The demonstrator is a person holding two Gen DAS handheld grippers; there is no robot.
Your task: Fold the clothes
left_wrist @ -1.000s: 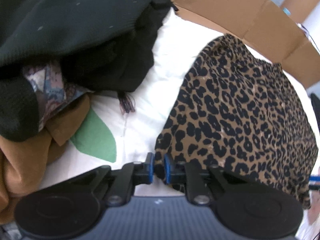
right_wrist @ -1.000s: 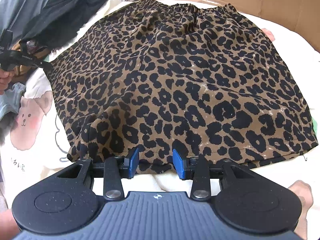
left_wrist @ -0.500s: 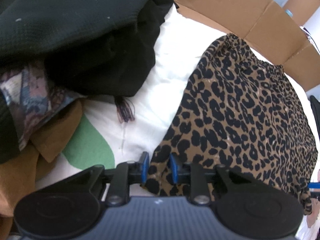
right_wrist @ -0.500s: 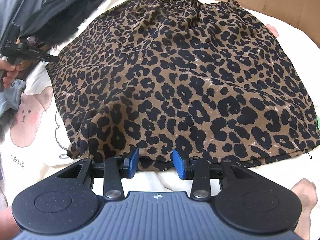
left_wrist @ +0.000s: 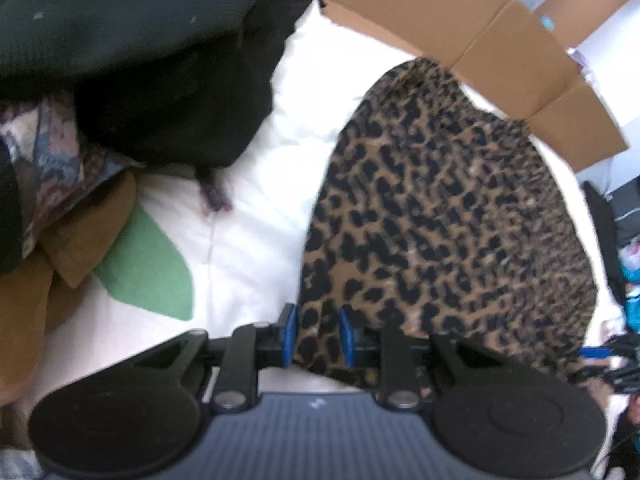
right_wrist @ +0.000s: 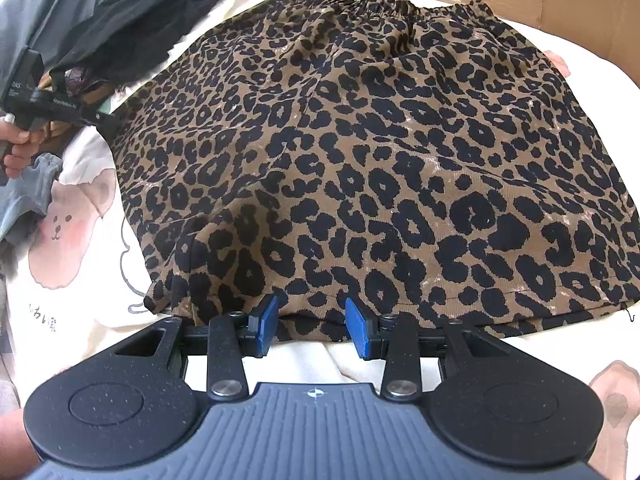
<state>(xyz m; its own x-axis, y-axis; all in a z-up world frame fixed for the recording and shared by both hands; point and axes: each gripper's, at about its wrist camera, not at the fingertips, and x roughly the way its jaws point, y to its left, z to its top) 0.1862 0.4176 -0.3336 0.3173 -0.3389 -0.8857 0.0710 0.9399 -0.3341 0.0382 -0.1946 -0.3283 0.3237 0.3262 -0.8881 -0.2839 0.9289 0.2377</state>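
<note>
- Left gripper point(left_wrist: 316, 334), left wrist view: the blue pads point(left_wrist: 289, 330) stand a little apart with a corner of the leopard-print skirt point(left_wrist: 440, 216) between them; whether they press the cloth cannot be told from this blurred view.
- Right gripper point(right_wrist: 311, 326), right wrist view: the jaws stand released, the pads point(right_wrist: 266, 322) well apart at the near hem of the skirt point(right_wrist: 380, 152); the hem runs just beyond the pad tips and nothing is clamped.
- The skirt lies spread flat on a white printed sheet point(right_wrist: 76, 280), its elastic waistband point(right_wrist: 380, 2) at the far edge and its hem toward the right gripper.
- Shown only by the left wrist view: a pile of dark clothes point(left_wrist: 140, 48) with a patterned piece point(left_wrist: 52, 152) and a brown garment point(left_wrist: 72, 248) beside the skirt, and a green leaf print point(left_wrist: 148, 272) on the sheet.
- Shown only by the right wrist view: the left gripper point(right_wrist: 102, 120) seen from the side at the skirt's left edge, held by a hand point(right_wrist: 18, 146); a bear print point(right_wrist: 68, 224) on the sheet.
- Both views show cardboard point(left_wrist: 480, 32) beyond the skirt.
</note>
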